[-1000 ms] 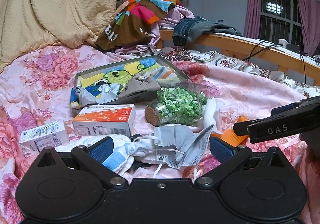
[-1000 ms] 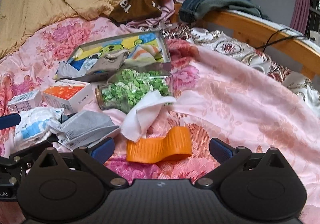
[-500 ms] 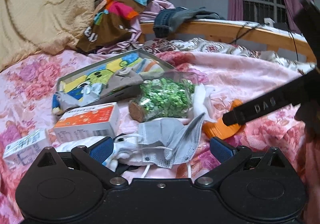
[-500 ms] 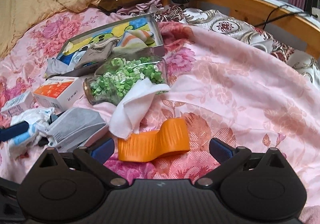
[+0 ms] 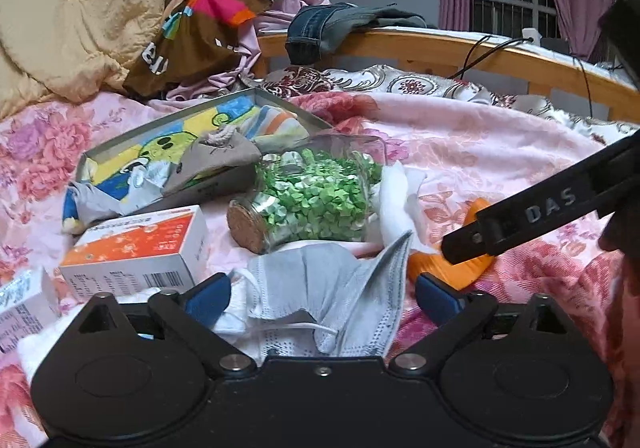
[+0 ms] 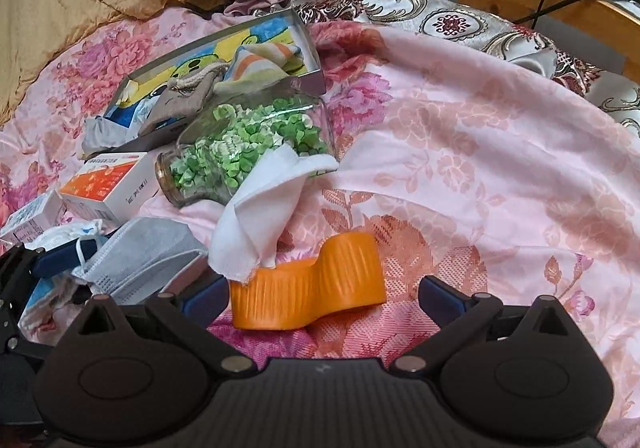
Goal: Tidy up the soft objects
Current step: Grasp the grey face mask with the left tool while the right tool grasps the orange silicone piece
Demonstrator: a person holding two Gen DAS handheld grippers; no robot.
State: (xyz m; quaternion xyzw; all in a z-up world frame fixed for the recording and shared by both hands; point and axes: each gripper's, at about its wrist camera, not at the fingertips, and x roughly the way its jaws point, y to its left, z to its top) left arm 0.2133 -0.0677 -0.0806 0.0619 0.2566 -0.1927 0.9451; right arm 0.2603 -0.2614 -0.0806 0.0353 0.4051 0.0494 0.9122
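Observation:
A crumpled grey face mask (image 5: 344, 272) lies on the pink floral bedspread between the fingers of my left gripper (image 5: 323, 296). The jaws are closing, and the blue pads stand clear of the mask. My right gripper (image 6: 323, 294) is open, with an orange wavy soft piece (image 6: 312, 288) lying between its fingers, untouched. A white cloth (image 6: 260, 220) drapes from the jar onto the orange piece. A white-and-blue mask (image 6: 60, 236) lies at the left. One right finger (image 5: 540, 216) crosses the left wrist view above the orange piece (image 5: 448, 268).
A corked glass jar of green bits (image 5: 316, 196) lies on its side behind the mask. A cartoon-printed tin tray (image 5: 120, 144) holds a grey drawstring pouch and a striped cloth. An orange-and-white box (image 5: 136, 244) and a small white box (image 6: 28, 220) sit at the left. Clothes pile up by the wooden bed rail.
Both grippers have come forward and lower toward the bedspread. The grey mask now sits between the left fingers, and the orange piece lies closer between the right fingers.

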